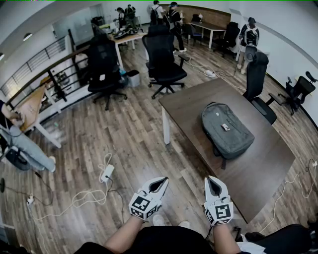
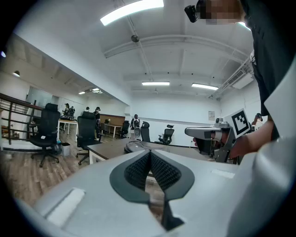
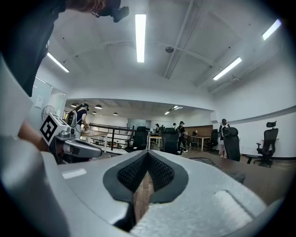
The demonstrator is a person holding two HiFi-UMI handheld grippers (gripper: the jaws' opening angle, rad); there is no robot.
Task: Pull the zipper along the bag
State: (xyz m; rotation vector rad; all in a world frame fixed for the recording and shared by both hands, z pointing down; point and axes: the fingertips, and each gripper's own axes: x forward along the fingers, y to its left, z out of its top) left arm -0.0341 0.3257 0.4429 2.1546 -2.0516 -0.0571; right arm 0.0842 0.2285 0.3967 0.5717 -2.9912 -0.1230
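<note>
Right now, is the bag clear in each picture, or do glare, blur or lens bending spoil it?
Head view: bag on the table sharp and evenly lit, room edges curved by the wide lens. Left gripper view: ceiling lamp blown out, corners black, bag only a thin distant shape. Right gripper view: same black corners and glaring ceiling lamp, bag dim and seen edge-on.

— What was the floor like?
— Wood planks (image 1: pixel 129 129), with white cables (image 1: pixel 79 198) and a power strip (image 1: pixel 107 172) lying loose on them.
— And the furniture?
— A dark brown table (image 1: pixel 189 101) on white legs, black office chairs (image 1: pixel 161 54) near it, and more desks (image 1: pixel 208 26) at the far end by a wood-panelled wall (image 1: pixel 211 15). A black railing (image 1: pixel 39 62) ran along the left.
— Light?
— Long strip lights (image 3: pixel 140 37) on a white ceiling (image 3: pixel 185 69), above white walls (image 2: pixel 185 115).
</note>
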